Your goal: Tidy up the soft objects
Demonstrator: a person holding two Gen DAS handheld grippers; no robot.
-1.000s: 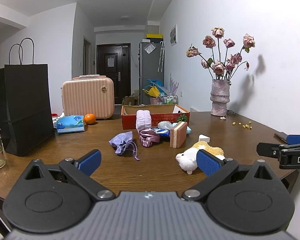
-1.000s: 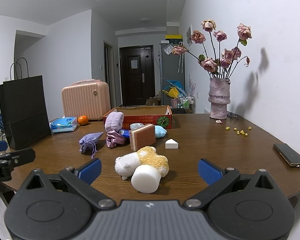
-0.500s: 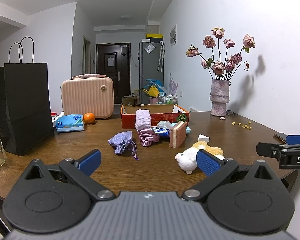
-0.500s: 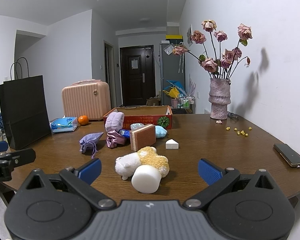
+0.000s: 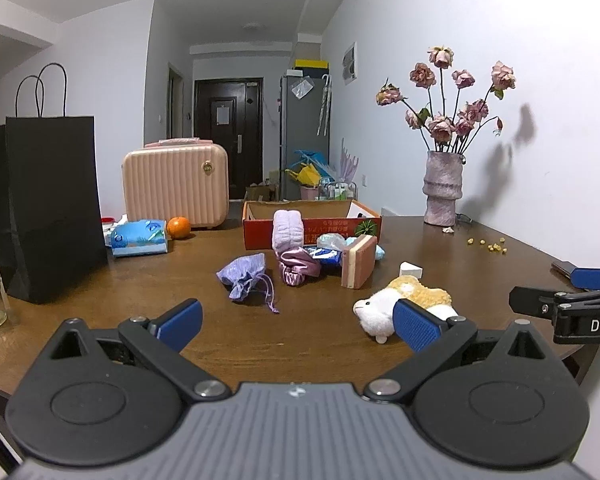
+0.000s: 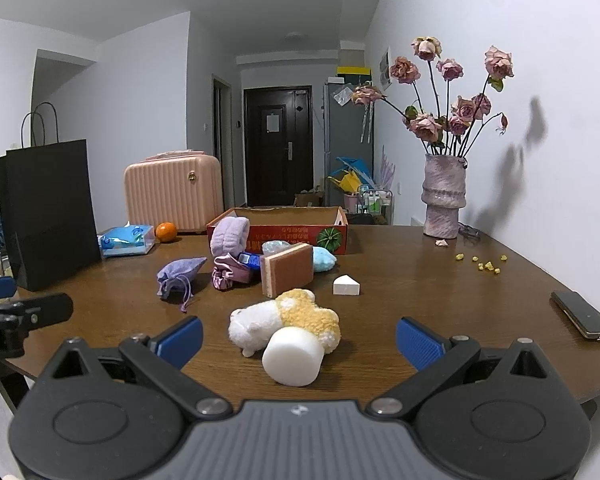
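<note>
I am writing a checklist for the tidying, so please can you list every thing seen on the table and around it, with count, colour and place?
plush toy: 1, white and yellow, table front
foam cylinder: 1, white, touching plush toy
sponge: 1, brown and cream, on edge, centre
foam wedge: 1, white, right of sponge
drawstring pouch: 1, lilac, left of centre
satin pouch: 1, pink, beside sponge
fuzzy roll: 1, lilac, against box
box: 1, red, centre back
tissue pack: 1, blue, left
orange: 1, orange, beside tissue pack
case: 1, pink, back left
bag: 1, black, far left
vase: 1, mauve, dried roses, right back
phone: 1, dark, right edge
left tool: open
right tool: open
</note>
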